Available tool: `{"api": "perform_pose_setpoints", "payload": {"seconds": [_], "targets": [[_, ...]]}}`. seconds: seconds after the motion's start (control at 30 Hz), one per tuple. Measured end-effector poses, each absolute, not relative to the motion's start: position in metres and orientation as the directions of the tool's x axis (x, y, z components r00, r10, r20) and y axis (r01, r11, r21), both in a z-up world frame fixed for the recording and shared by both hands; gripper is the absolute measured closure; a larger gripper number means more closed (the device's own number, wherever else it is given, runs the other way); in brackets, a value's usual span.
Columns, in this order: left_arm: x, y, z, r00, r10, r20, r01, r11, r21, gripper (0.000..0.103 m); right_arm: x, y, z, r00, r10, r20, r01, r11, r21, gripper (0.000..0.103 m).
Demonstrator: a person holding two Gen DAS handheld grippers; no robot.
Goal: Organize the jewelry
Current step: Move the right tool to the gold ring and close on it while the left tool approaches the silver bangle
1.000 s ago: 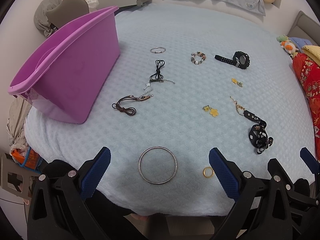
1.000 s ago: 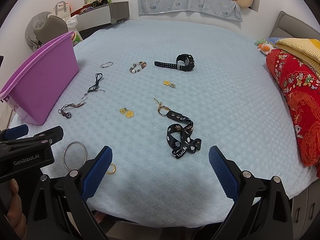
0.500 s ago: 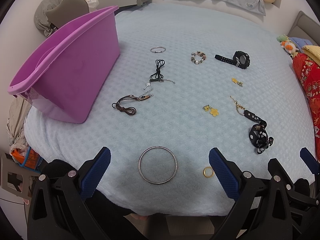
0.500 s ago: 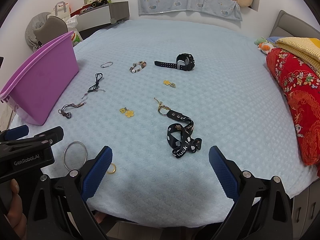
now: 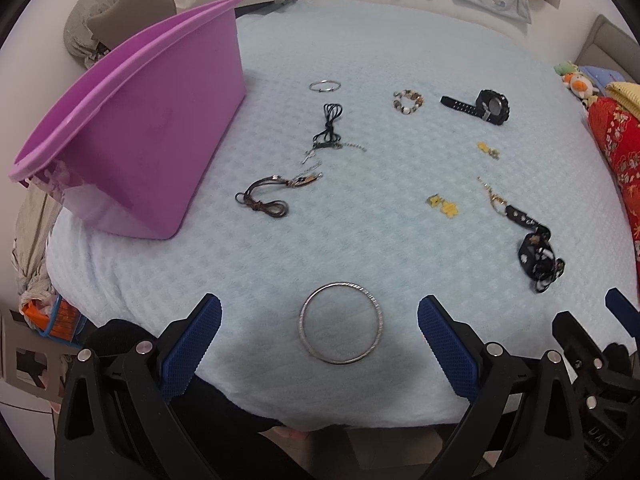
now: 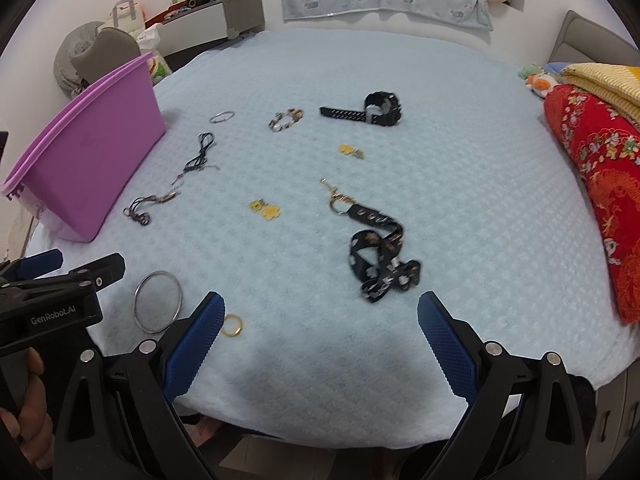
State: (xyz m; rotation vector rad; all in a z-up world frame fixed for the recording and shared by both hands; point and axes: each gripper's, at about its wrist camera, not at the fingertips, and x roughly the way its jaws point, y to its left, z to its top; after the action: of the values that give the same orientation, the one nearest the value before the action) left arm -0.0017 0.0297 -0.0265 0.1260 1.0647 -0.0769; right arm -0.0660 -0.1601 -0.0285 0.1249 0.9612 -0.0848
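Observation:
Jewelry lies scattered on a pale blue bedspread. A large silver bangle rests near the front edge, between the fingers of my open left gripper. Farther off are a brown cord bracelet, a black cord, a thin silver ring bracelet, a beaded bracelet, a black watch and yellow charms. My right gripper is open and empty; a black lanyard lies just beyond it and a gold ring beside its left finger. A purple bin stands at the left.
A red patterned quilt and yellow blanket lie along the right edge of the bed. Plush toys sit behind them. A grey cabinet and bags stand past the bin. The bed's front edge drops off under both grippers.
Both views have shifted slightly. The bangle now sits a little further right between the left fingers, and the gold ring is hidden behind the left gripper's right finger. The lanyard looks blurred.

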Motion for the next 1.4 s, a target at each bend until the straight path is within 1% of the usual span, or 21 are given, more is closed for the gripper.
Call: {"api": "perform_pose_setpoints", "payload": {"seconds": [0.27,0.43,0.7,0.77,1.23,1.3,1.4], "targets": [[-0.001,0.057,-0.056,0.462,0.008,-0.887,0.137,0.987,0.080,0.006,-0.061,-0.140,-0.054,0.526,0.062,-0.848,0.053,0.993,0.106,0.010],[0.006,0.057,-0.076,0.443,-0.018,-0.896,0.172,0.983,0.065,0.006,-0.055,-0.131,-0.072,0.491,0.079,-0.868,0.033,0.993,0.109,0.010],[0.000,0.048,-0.091,0.414,-0.065,-0.908,0.219,0.975,0.030,0.006,-0.045,-0.114,-0.096,0.471,0.042,-0.881,-0.005,0.999,0.045,0.011],[-0.001,0.046,-0.093,0.421,-0.055,-0.906,0.220,0.974,0.043,0.007,-0.043,-0.112,-0.099,0.476,0.043,-0.878,-0.014,0.999,0.041,0.011],[0.007,0.058,-0.102,0.405,-0.056,-0.913,0.181,0.983,0.019,0.007,-0.028,-0.107,-0.118,0.463,0.011,-0.886,-0.034,0.999,-0.005,0.011],[0.005,0.058,-0.101,0.406,-0.069,-0.911,0.185,0.983,0.008,0.007,-0.026,-0.105,-0.121,0.455,0.015,-0.891,-0.044,0.999,-0.005,0.011],[0.002,0.053,-0.099,0.419,-0.062,-0.906,0.205,0.978,0.027,0.007,-0.023,-0.100,-0.127,0.447,0.018,-0.894,-0.067,0.998,-0.014,0.011]]}}
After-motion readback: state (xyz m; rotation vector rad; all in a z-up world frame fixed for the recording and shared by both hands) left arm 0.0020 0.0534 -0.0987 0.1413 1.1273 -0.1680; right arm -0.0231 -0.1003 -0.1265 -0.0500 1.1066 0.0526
